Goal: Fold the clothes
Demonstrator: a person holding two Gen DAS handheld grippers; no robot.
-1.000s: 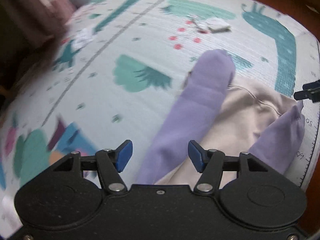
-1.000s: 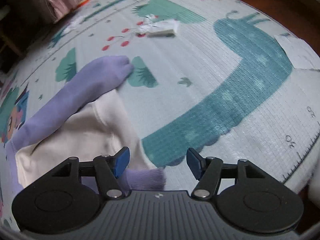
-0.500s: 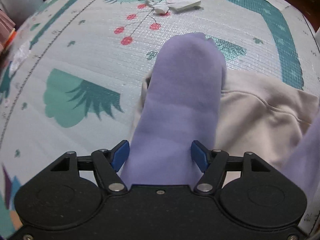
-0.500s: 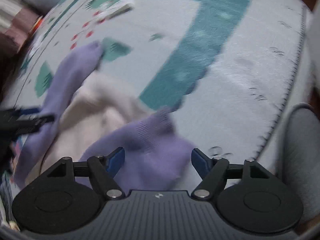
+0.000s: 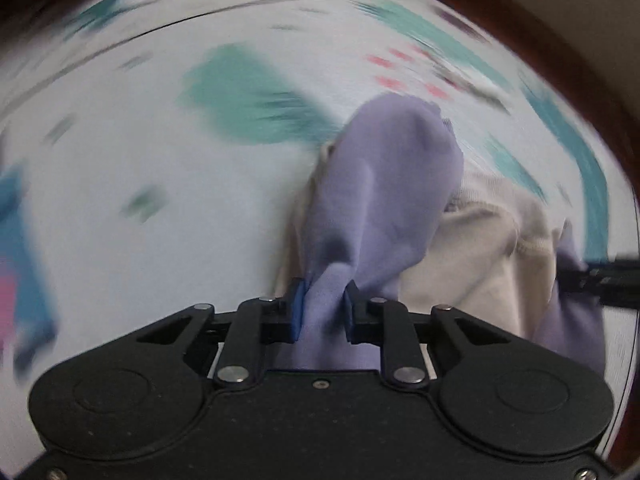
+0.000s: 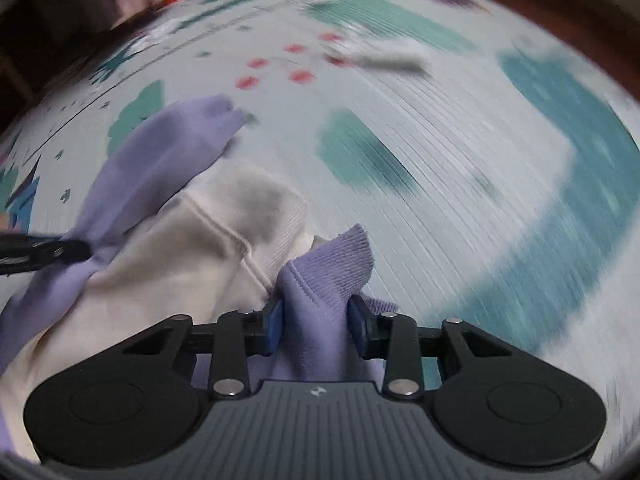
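- Your left tool (image 5: 323, 307) has its blue pads pressed onto a bunched fold of the left purple sleeve (image 5: 384, 184); the cloth fills the narrow gap between them and rises out of it.
- That sleeve runs away from your left tool up the play mat (image 5: 120, 184), its far end lying near a green printed patch and a cluster of red dots; the print is smeared by blur.
- The sleeve belongs to a sweatshirt (image 5: 480, 264) with a cream body, which lies crumpled just to the right of the pinched sleeve, a curved seam showing across it.
- At the right edge of the left wrist view you can see the dark tip of your right tool (image 5: 600, 280) against the second purple sleeve, beside the cream cloth.
- In the right wrist view, your left tool (image 6: 60, 254) shows as a dark tip at the left edge, gripping the long sleeve (image 6: 160, 160) partway along.
- The cream body (image 6: 180, 280) sits between the two sleeves, rumpled, with a grey shadowed patch near its upper fold.
- Your right tool (image 6: 316, 322) pinches the right purple sleeve (image 6: 328, 272) close to its ribbed cuff, which stands up just beyond the blue pads.
- To the right of that cuff the play mat (image 6: 460, 168) carries a broad teal band curving toward its right edge.
- Near the far edge of the mat lies a small white crumpled thing (image 6: 388, 58), too blurred to name.
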